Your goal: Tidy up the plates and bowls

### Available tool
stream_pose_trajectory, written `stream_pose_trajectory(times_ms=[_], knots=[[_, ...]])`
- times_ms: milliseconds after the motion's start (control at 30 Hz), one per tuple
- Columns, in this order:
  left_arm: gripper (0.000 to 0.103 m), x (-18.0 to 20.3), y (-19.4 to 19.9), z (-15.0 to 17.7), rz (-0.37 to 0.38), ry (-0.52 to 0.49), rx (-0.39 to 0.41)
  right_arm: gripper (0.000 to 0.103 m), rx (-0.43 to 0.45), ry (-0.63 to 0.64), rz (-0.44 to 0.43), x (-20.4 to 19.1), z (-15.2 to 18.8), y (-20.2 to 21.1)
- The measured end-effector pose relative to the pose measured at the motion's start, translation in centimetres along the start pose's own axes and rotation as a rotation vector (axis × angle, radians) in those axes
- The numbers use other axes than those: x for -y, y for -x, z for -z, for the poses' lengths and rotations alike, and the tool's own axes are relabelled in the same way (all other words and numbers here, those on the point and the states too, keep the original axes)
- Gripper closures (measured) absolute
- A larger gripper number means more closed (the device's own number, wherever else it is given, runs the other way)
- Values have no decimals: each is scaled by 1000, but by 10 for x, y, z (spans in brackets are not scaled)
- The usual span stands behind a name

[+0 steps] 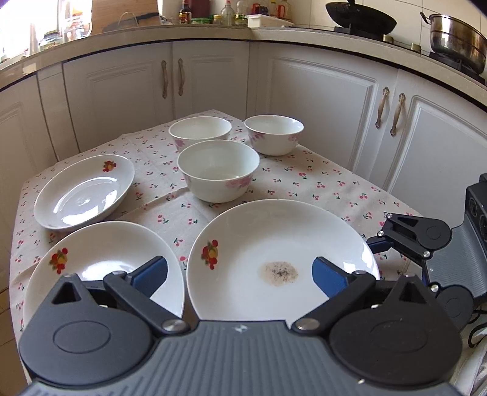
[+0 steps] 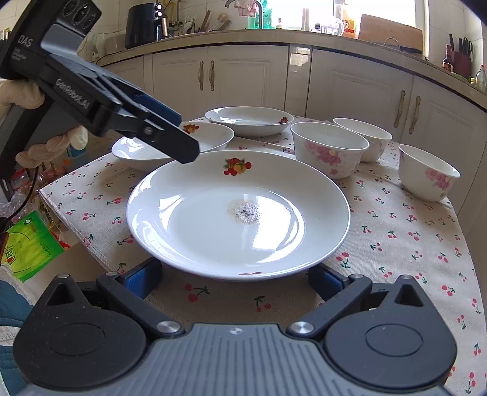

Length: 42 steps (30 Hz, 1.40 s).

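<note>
Three white plates with a fruit print lie on the cherry-print tablecloth (image 1: pixel 304 182). The largest plate (image 1: pixel 283 243) (image 2: pixel 237 213) has a brownish speckled stain at its centre. A second plate (image 1: pixel 103 262) (image 2: pixel 213 134) lies to its left and a third plate (image 1: pixel 85 192) (image 2: pixel 249 121) lies farther back. Three white bowls with pink flowers stand behind: bowl one (image 1: pixel 217 170), bowl two (image 1: pixel 199 129), bowl three (image 1: pixel 274 134). My left gripper (image 1: pixel 239 277) (image 2: pixel 182 134) is open above the gap between the two near plates. My right gripper (image 2: pixel 234 280) (image 1: pixel 383 234) is open at the stained plate's near rim, holding nothing.
White kitchen cabinets (image 1: pixel 319 106) wrap closely around the small table. A wok (image 1: pixel 360 16) and a steel pot (image 1: pixel 456 39) sit on the counter. Bags and packets (image 2: pixel 27 243) crowd the floor left of the table. A gloved hand (image 2: pixel 45 146) holds the left gripper.
</note>
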<state>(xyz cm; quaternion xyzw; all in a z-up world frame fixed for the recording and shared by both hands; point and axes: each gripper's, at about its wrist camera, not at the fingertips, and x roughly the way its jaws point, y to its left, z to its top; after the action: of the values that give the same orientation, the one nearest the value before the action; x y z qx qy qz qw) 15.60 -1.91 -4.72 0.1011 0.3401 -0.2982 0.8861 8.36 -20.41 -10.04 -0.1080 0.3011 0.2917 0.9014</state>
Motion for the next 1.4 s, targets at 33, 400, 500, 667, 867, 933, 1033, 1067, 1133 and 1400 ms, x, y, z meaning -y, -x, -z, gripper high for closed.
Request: stream_pose_trajectory(times_ms=[33,400,500,667,867,933,1033,1067,1133,1400], knots=[[3,0,-6,-4,12,-10,-12,0,3,1,-1,0,0,0],[11,-7,-63,-27,54,-81,-168,0,25,4,-6,1,4,1],[14,-9,-70,-29,82,-83,-206,0,25,7,-7,1,4,2],[15,-9,-76,-34,105,-94,-247,0,16,11,-10,3,2,1],[16,-10,-77,-37,114,-95,-278,0,2,25,-8,3,-1,0],[16,-10,-77,-38,114,-95,-290,0,-5,29,-8,4,-2,1],[16,-9,-77,-39,133,-104,-302,0,-15,40,-14,6,-2,3],[16,-9,-77,-39,141,-103,-304,0,-15,46,-14,6,-2,4],[16,-9,-78,-40,155,-111,-308,0,-16,54,-14,8,-1,5],[16,-12,-88,-41,185,-102,-322,0,-25,55,-16,7,-3,4]])
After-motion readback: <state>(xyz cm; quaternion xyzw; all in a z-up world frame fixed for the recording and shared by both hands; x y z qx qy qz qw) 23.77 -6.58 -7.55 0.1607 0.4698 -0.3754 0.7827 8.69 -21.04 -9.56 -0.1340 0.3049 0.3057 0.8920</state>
